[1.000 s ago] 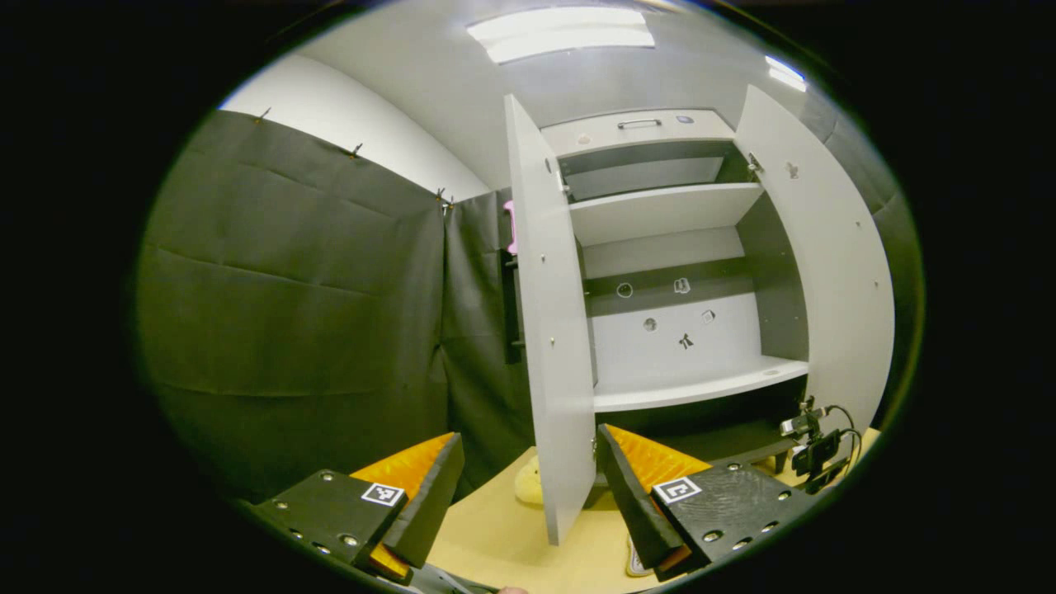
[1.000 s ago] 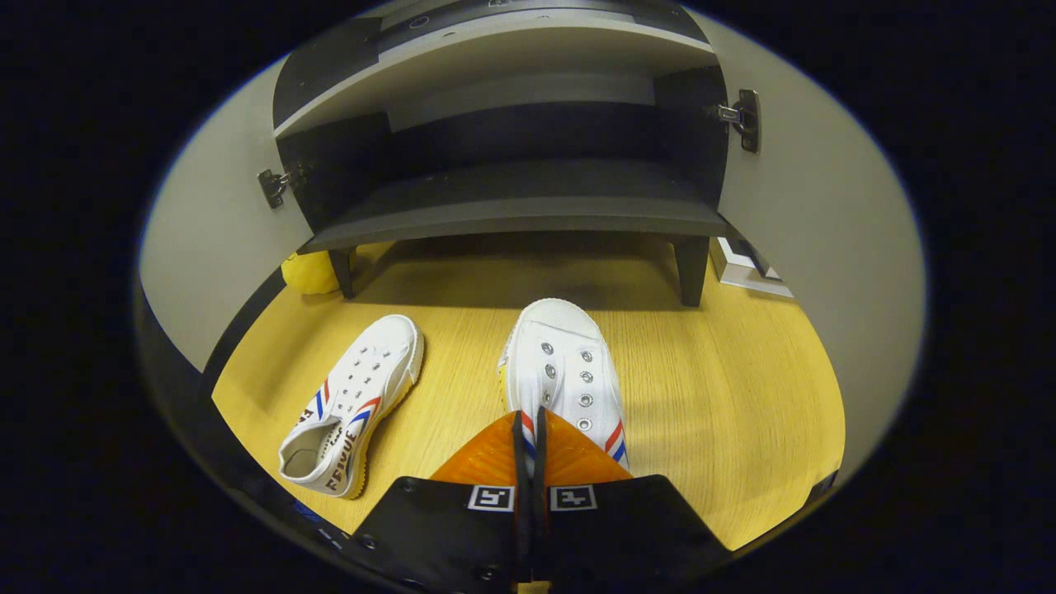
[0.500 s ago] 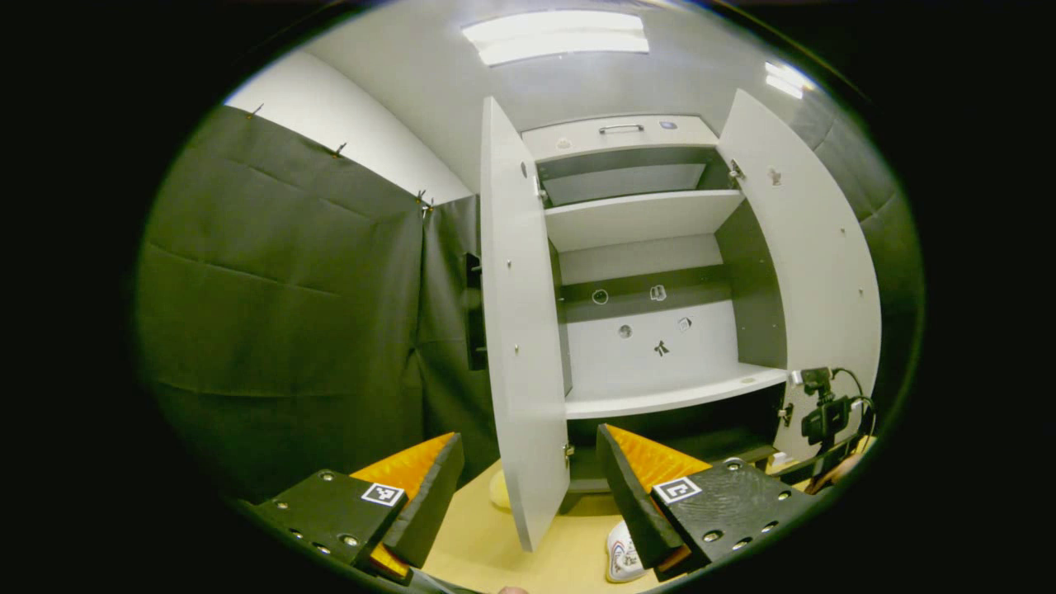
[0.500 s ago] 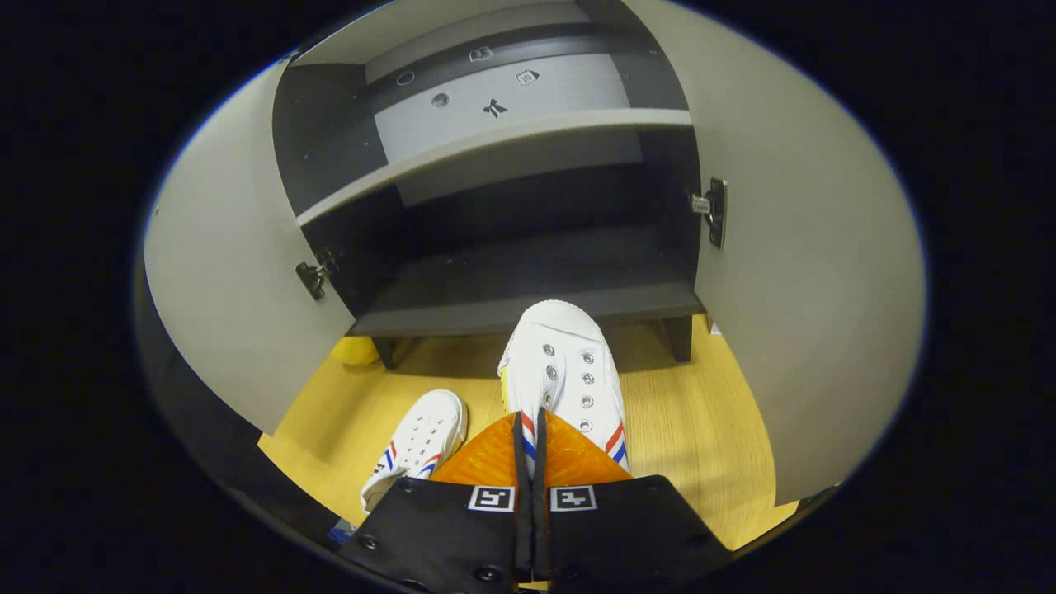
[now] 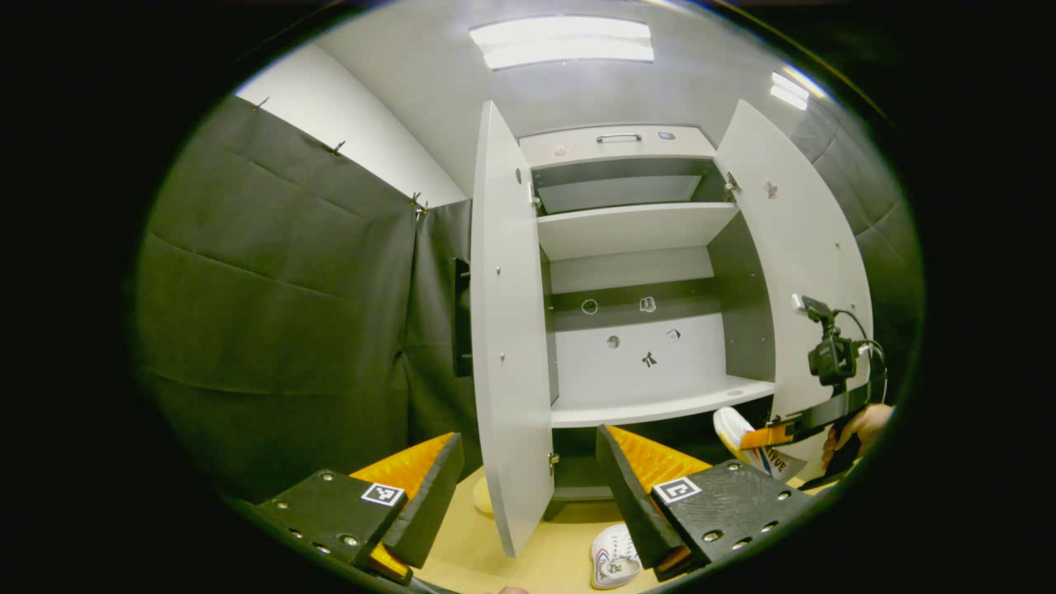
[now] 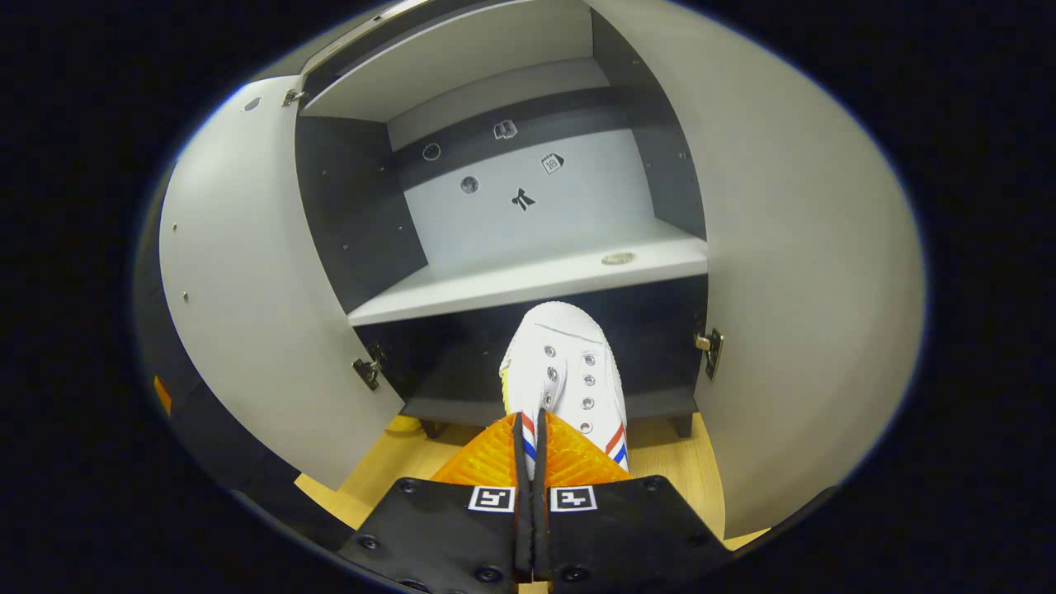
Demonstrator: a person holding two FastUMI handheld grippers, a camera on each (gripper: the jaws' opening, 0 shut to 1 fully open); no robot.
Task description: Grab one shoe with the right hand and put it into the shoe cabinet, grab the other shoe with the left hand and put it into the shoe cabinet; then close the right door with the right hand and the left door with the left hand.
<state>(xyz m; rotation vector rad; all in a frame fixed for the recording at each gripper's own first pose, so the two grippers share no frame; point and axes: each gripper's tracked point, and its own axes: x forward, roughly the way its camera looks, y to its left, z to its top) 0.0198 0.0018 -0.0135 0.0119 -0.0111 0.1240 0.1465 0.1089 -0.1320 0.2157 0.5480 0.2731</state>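
My right gripper (image 6: 528, 429) is shut on the heel of a white shoe (image 6: 565, 371) with red and blue stripes. The shoe hangs in the air, toe pointing into the open shoe cabinet (image 6: 528, 280), just under its pale middle shelf. In the left gripper view the same shoe (image 5: 747, 433) and the right gripper (image 5: 775, 433) show at the right, in front of the cabinet (image 5: 643, 404). The other white shoe (image 5: 615, 561) lies on the wooden floor below the cabinet. My left gripper (image 5: 528, 470) is open and holds nothing.
Both cabinet doors stand wide open: the left door (image 5: 507, 330) and the right door (image 5: 813, 272). A yellow thing (image 5: 483, 495) lies on the floor behind the left door. Black cloth walls (image 5: 280, 313) close the booth at the left.
My right gripper has lifted the shoe off the floor up toward the cabinet's middle shelf. The left gripper view has shifted a little, and the second shoe now shows on the floor.
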